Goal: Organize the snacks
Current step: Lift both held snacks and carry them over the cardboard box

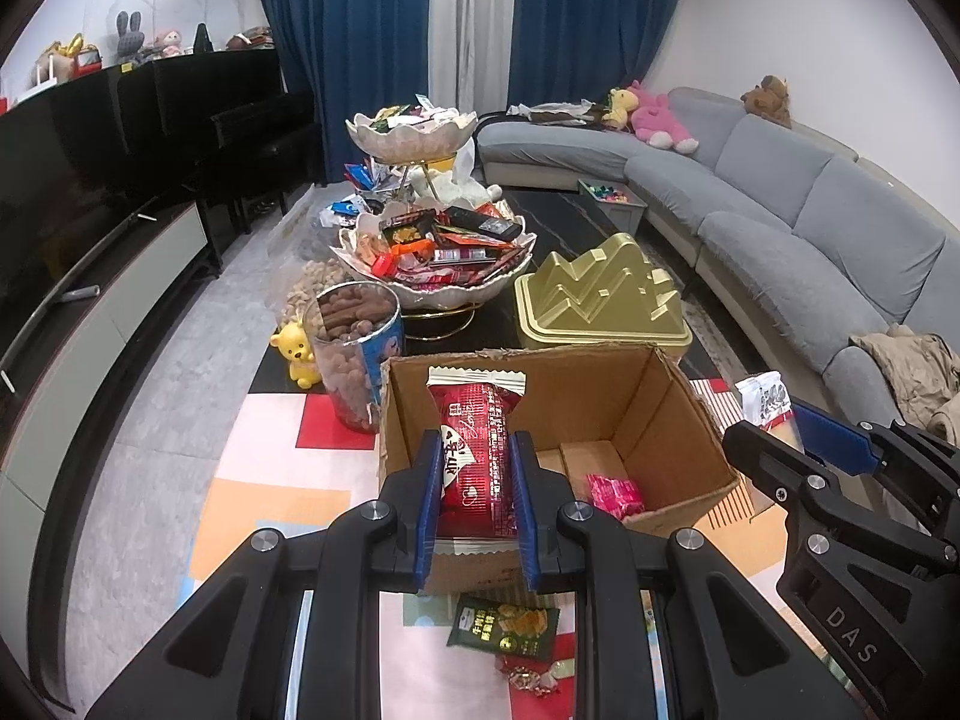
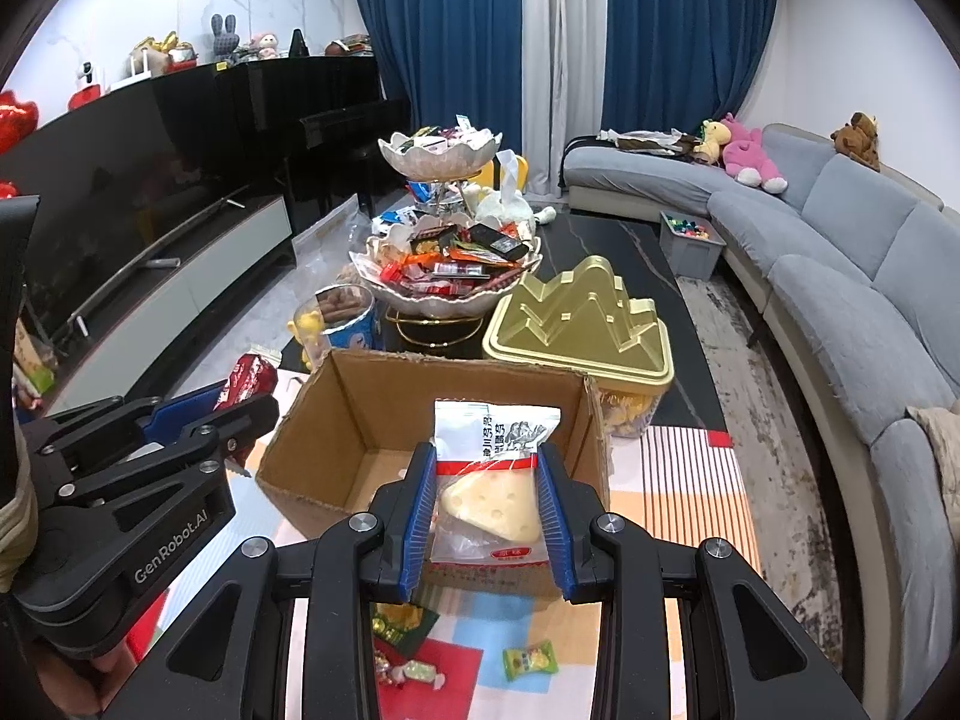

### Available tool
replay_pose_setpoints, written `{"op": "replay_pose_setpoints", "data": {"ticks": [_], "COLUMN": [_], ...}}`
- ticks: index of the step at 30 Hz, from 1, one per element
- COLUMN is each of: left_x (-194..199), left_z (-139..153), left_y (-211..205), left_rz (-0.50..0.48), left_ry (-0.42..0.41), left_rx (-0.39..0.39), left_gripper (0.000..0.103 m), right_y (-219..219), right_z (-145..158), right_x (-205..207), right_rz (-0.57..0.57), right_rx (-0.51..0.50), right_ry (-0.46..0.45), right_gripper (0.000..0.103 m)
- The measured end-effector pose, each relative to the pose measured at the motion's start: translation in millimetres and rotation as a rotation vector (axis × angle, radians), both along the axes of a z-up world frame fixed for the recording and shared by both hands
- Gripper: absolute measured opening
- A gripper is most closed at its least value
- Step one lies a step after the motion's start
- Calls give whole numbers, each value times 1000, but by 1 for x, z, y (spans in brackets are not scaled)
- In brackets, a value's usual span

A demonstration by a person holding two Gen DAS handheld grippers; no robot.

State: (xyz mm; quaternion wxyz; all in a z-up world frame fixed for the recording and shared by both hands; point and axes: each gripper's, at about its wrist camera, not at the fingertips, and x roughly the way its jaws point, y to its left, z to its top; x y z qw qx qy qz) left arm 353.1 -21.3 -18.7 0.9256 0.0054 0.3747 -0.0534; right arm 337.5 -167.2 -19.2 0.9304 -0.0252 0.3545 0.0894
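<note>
Gripping a red packet [image 1: 477,456], the left gripper [image 1: 477,492] has both blue fingers [image 1: 427,504] pressed on the packet's sides. The packet stands upright between them, over the near edge of an open cardboard box [image 1: 672,420]. Inside this box, on the bottom, a small pink packet [image 1: 615,495] lies near the right corner.

The right gripper [image 2: 487,510] is clenched on a white packet [image 2: 492,468] with a picture of a cheese wedge on it, and its blue fingers [image 2: 553,510] touch the packet from both sides. This packet is also held over the near wall of the same box [image 2: 336,420], a little to the right of the red one.

In front of the box, on a colourful mat [image 1: 270,450], lie a green packet [image 1: 510,633] and some small wrapped candies [image 2: 531,660]. Behind the box stand a clear jar of brown snacks [image 1: 354,354], with a yellow bear figure [image 1: 297,354] just beside it, and a gold box with a mountain-shaped lid [image 1: 600,300]. Further back is a two-level bowl stand [image 1: 432,252] full of mixed snacks, on a dark table [image 1: 552,222]. A grey sofa [image 1: 810,228] runs along the right side.
</note>
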Motion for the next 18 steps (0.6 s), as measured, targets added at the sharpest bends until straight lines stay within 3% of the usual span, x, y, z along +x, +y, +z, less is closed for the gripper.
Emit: {"op": "replay_pose_setpoints", "data": {"ticks": [18], "left_x": [38], "left_z": [-26], "left_y": [1], "left_rz": [-15], "left_ry": [38], "left_rx": [1], "left_gripper": [23], "right_y": [4], "right_z": [-22], "right_x": [43], "right_rz": [28], "right_rx": [-16], "right_ry": [25], "right_gripper": [34]}}
